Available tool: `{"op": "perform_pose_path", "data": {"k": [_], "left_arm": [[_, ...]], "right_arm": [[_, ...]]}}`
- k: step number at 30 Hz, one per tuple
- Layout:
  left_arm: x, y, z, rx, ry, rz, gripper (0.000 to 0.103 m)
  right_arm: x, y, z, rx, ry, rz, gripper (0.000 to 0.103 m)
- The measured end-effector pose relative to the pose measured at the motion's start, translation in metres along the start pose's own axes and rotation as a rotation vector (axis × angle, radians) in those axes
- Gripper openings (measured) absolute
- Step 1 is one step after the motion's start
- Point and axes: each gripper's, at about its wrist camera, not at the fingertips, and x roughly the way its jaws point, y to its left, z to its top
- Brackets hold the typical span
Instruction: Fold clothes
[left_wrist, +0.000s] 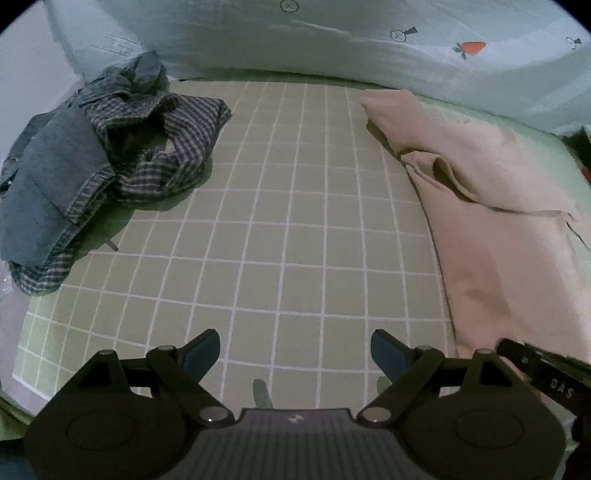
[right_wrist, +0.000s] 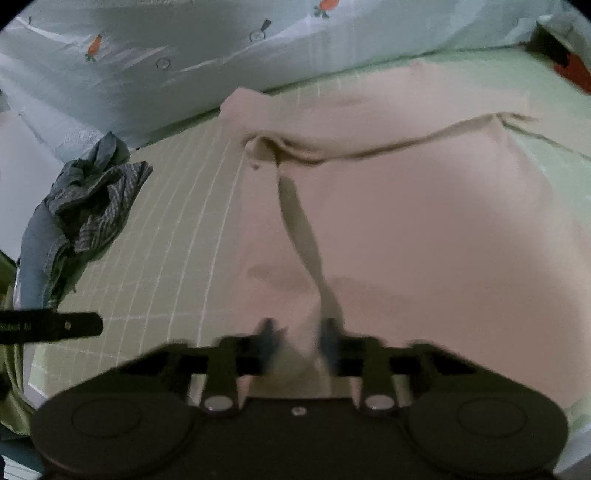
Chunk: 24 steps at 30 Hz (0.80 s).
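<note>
A pink garment (right_wrist: 406, 221) is spread on the green grid sheet (left_wrist: 258, 221), to the right of a crumpled heap of checked and denim clothes (left_wrist: 110, 158). It is judged light, soft and limp, likely to sag and slide when lifted, so hold is best taken at hems or corners. The left gripper (left_wrist: 295, 354) is held spread over bare sheet, nothing between its jaws. The right gripper (right_wrist: 299, 343) is blurred; its jaws appear pinched on a raised ridge of the garment's near edge.

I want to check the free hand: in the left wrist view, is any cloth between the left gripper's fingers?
No, the left gripper stands open over bare green checked sheet.
</note>
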Motion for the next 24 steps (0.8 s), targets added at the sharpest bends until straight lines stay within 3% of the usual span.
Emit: {"op": "perform_pose_path", "data": {"k": [3, 6, 11, 13, 15, 19, 21, 24], "left_arm": [[0.001, 0.005, 0.009, -0.013, -0.02, -0.019, 0.089], [0.002, 0.004, 0.019, -0.023, -0.036, -0.037, 0.089], [0.005, -0.01, 0.033, -0.031, -0.054, -0.05, 0.089], [0.007, -0.015, 0.04, -0.049, -0.056, -0.049, 0.089], [0.011, -0.021, 0.046, -0.068, -0.055, -0.045, 0.089], [0.021, -0.032, 0.061, -0.105, -0.053, -0.027, 0.089], [0.027, -0.038, 0.07, -0.12, -0.055, -0.015, 0.089], [0.04, -0.048, 0.085, -0.143, -0.046, 0.005, 0.089]], "right_arm": [[-0.018, 0.006, 0.0, -0.017, -0.076, -0.008, 0.003], [-0.025, 0.006, 0.003, -0.042, -0.095, -0.073, 0.003], [-0.001, -0.016, 0.003, -0.036, 0.034, -0.123, 0.004], [-0.005, -0.018, 0.01, -0.069, 0.025, -0.114, 0.009], [-0.012, -0.024, 0.021, -0.091, 0.003, -0.109, 0.036], [-0.022, -0.054, 0.048, -0.028, -0.071, -0.098, 0.067], [-0.022, -0.069, 0.064, -0.02, -0.109, -0.127, 0.087], [-0.017, -0.094, 0.089, -0.01, -0.146, -0.16, 0.096]]}}
